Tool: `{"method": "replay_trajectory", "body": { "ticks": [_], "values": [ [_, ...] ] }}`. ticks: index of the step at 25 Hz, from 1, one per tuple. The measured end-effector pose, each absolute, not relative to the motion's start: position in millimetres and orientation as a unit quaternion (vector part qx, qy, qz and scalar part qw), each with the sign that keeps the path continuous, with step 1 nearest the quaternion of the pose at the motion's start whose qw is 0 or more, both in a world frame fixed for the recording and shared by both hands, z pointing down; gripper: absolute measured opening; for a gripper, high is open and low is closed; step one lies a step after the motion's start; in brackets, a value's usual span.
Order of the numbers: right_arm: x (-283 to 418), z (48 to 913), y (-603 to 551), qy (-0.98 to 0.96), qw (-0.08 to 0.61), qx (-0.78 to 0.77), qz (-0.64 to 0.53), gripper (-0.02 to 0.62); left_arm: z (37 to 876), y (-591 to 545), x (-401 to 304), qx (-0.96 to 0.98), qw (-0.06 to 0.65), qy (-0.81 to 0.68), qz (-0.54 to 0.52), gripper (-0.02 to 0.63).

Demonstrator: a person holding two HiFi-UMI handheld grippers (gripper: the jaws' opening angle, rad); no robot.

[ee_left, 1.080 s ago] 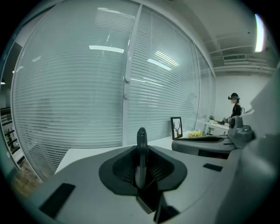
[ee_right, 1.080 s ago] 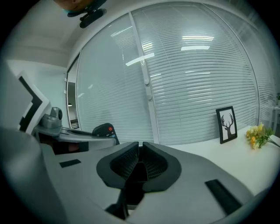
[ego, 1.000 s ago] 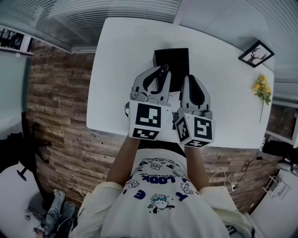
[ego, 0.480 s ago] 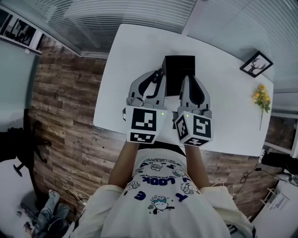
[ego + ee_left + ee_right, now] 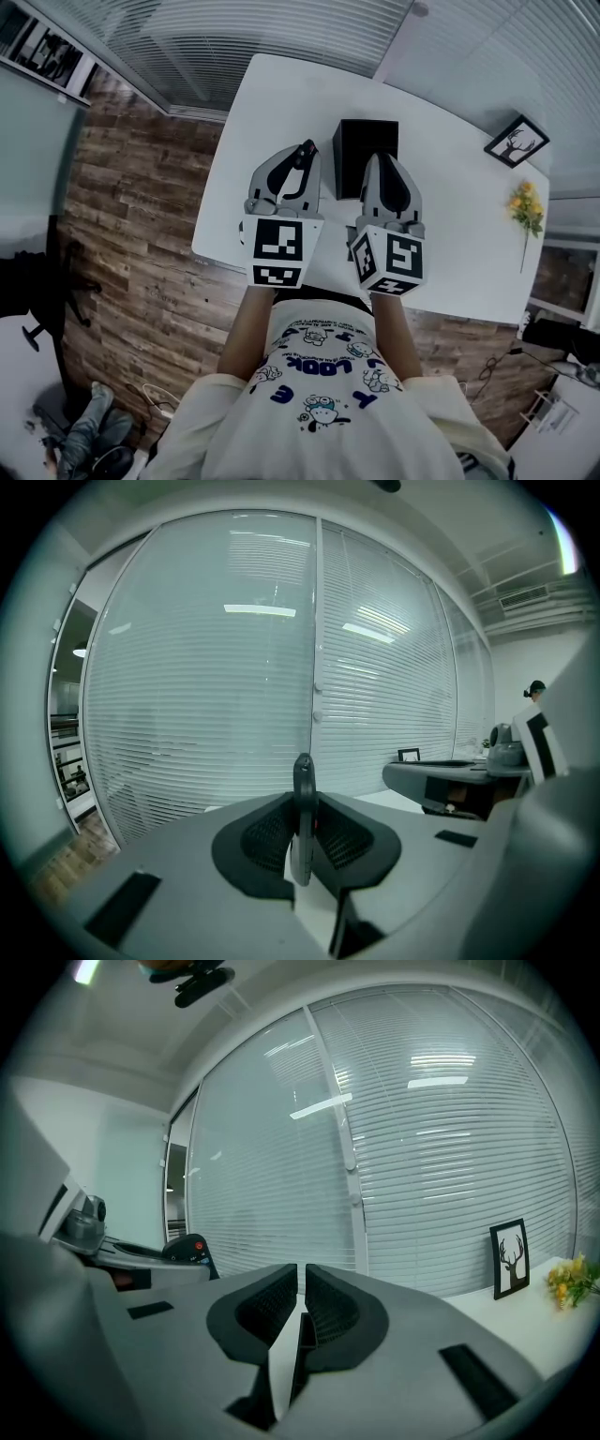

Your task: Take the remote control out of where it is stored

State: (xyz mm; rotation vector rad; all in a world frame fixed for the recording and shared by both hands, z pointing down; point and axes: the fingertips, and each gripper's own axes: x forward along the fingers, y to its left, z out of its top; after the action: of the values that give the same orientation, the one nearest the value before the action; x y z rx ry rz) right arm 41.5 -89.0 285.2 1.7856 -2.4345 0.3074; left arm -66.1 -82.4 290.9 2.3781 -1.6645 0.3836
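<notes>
I have two grippers in hand, and there is one remote control, one black box, one framed picture and one bunch of yellow flowers. My left gripper is clamped on the remote control, which stands edge-on and upright between the pads, its top poking above the jaw tips. My right gripper has its jaws drawn together with only a thin slit between them, and nothing is in it.

The black box sits on the table just to the right of my left gripper's tips, and partly under the nose of my right gripper. The remote is out of the box and to its left, up off the table. From the right gripper view, the remote's end with a red button shows off to the left. The framed deer picture stands well to the right of my right gripper, and the flowers are nearer me on that same side.

All of it is on a white table, otherwise bare. Around it is wood-plank floor, and ahead of both grippers runs a glass wall with closed white blinds.
</notes>
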Motion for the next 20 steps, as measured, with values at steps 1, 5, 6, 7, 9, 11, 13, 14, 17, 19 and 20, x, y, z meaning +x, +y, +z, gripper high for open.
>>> {"method": "replay_trajectory", "body": {
  "ticks": [1, 5, 6, 7, 9, 11, 13, 14, 17, 19, 20],
  "values": [
    [40.8, 284.5, -89.3, -0.802, 0.054, 0.587, 0.100, 0.048, 290.7, -82.7, -67.0, 0.807, 0.107, -0.566, 0.130, 0.069],
    [39.6, 282.8, -90.6, -0.802, 0.055, 0.587, 0.098, 0.048, 289.2, -84.9, -68.0, 0.807, 0.107, -0.566, 0.130, 0.069],
    [39.8, 282.6, -90.8, -0.801, 0.055, 0.587, 0.099, 0.048, 288.8, -85.3, -67.7, 0.807, 0.106, -0.566, 0.130, 0.069],
    [40.2, 282.7, -91.0, -0.801, 0.055, 0.588, 0.100, 0.048, 288.7, -85.6, -67.0, 0.807, 0.106, -0.566, 0.131, 0.069],
    [41.4, 283.5, -91.4, -0.800, 0.055, 0.588, 0.101, 0.048, 289.3, -86.1, -65.2, 0.807, 0.106, -0.566, 0.132, 0.069],
    [42.2, 284.1, -91.8, -0.800, 0.054, 0.589, 0.102, 0.048, 290.2, -86.6, -63.4, 0.808, 0.106, -0.565, 0.132, 0.069],
    [42.1, 284.1, -92.3, -0.800, 0.054, 0.589, 0.102, 0.048, 290.5, -87.0, -62.5, 0.809, 0.106, -0.563, 0.133, 0.069],
    [41.8, 284.0, -92.1, -0.800, 0.054, 0.589, 0.102, 0.048, 290.4, -87.0, -62.3, 0.809, 0.106, -0.563, 0.133, 0.069],
    [41.4, 283.4, -91.1, -0.799, 0.055, 0.590, 0.101, 0.048, 289.1, -86.2, -62.1, 0.809, 0.105, -0.562, 0.133, 0.069],
    [42.0, 282.8, -91.2, -0.799, 0.056, 0.591, 0.101, 0.048, 288.1, -86.4, -61.1, 0.810, 0.104, -0.561, 0.133, 0.069],
    [42.6, 282.6, -91.5, -0.798, 0.057, 0.591, 0.101, 0.048, 287.8, -86.7, -60.3, 0.811, 0.104, -0.561, 0.132, 0.069]
  ]
}}
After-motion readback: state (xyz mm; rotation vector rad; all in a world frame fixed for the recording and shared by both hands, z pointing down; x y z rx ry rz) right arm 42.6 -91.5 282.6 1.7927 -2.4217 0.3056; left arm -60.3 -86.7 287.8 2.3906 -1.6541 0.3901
